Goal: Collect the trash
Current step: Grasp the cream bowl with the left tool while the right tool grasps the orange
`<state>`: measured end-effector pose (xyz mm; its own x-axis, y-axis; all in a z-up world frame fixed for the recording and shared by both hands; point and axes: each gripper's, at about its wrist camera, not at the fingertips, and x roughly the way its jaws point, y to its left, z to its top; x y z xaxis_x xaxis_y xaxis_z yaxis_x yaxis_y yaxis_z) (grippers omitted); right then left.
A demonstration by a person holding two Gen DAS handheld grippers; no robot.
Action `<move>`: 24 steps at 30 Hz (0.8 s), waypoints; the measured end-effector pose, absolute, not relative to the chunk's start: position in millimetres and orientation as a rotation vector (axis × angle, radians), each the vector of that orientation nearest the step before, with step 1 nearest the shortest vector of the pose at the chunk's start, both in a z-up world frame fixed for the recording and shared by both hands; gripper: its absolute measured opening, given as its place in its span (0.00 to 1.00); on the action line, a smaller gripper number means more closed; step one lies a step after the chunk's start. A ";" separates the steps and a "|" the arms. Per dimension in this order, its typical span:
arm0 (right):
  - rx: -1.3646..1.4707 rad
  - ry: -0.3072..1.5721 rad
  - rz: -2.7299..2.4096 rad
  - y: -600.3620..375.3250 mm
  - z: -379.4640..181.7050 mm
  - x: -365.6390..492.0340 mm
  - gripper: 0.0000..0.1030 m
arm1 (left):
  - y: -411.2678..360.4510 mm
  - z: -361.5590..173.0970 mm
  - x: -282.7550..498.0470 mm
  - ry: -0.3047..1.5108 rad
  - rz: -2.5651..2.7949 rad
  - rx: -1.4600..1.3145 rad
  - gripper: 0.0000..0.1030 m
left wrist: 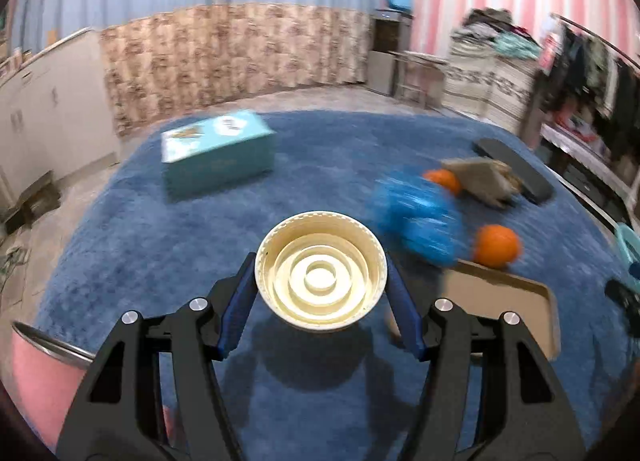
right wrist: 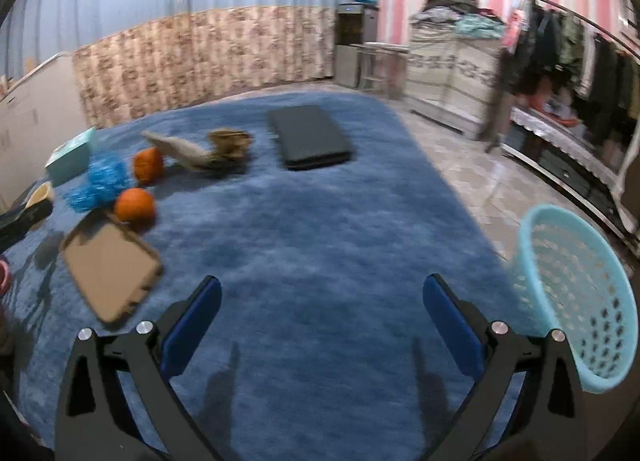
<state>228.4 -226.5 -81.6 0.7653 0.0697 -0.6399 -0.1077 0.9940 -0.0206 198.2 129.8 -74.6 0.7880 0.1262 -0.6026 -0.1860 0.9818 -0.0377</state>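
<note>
- You've got the cream lid (left wrist: 321, 284) clamped between the blue pads of your left gripper (left wrist: 321, 293), lifted clear of the blue carpet (left wrist: 160, 261); its shadow lies right under it.
- Your right gripper (right wrist: 322, 317) has its jaws wide apart, nothing between them, only bare carpet ahead.
- By my read this is the carry step: one piece of trash in hand, on its way to the light blue basket (right wrist: 576, 293).
- Next move, I'd say: swing that lid across to the basket's mouth and release it over the opening, not on the rim.
- The right view gives you the basket, standing at the carpet's right edge; the left view catches only a sliver of it.
- The left view gives you the grip itself; the right view shows just the lid's edge at far left.
- More waits towards the carpet's left side: cardboard tray (right wrist: 112, 273), blue crumpled wrapper (right wrist: 100, 183), crushed brown paper (right wrist: 200, 155). The two oranges (right wrist: 135, 204) sit among it.
</note>
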 end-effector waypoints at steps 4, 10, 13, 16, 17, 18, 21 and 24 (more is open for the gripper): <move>-0.073 0.681 0.155 -190.3 -77.3 236.5 0.96 | 149.6 -76.9 209.6 0.640 0.217 -0.139 0.59; -0.071 0.675 0.226 -150.5 -69.4 252.8 0.96 | 157.3 -85.3 225.5 0.660 0.259 -0.144 0.59; -0.104 0.673 0.257 -131.8 -67.8 258.8 0.95 | 166.8 -87.0 225.6 0.653 0.260 -0.190 0.59; -0.114 0.672 0.294 -113.4 -69.0 262.8 0.95 | 170.5 -88.9 226.6 0.653 0.268 -0.205 0.59; -0.113 0.670 0.302 -110.8 -69.2 264.7 0.94 | 169.4 -89.4 226.1 0.652 0.269 -0.201 0.59; -0.112 0.666 0.309 -106.7 -69.8 265.5 0.92 | 168.2 -89.5 226.2 0.651 0.271 -0.195 0.59; -0.130 0.685 0.337 -90.9 -74.8 271.7 0.82 | 164.4 -89.6 226.2 0.647 0.272 -0.178 0.59; -0.165 0.706 0.348 -78.7 -82.1 278.7 0.71 | 164.2 -89.7 224.8 0.652 0.271 -0.190 0.59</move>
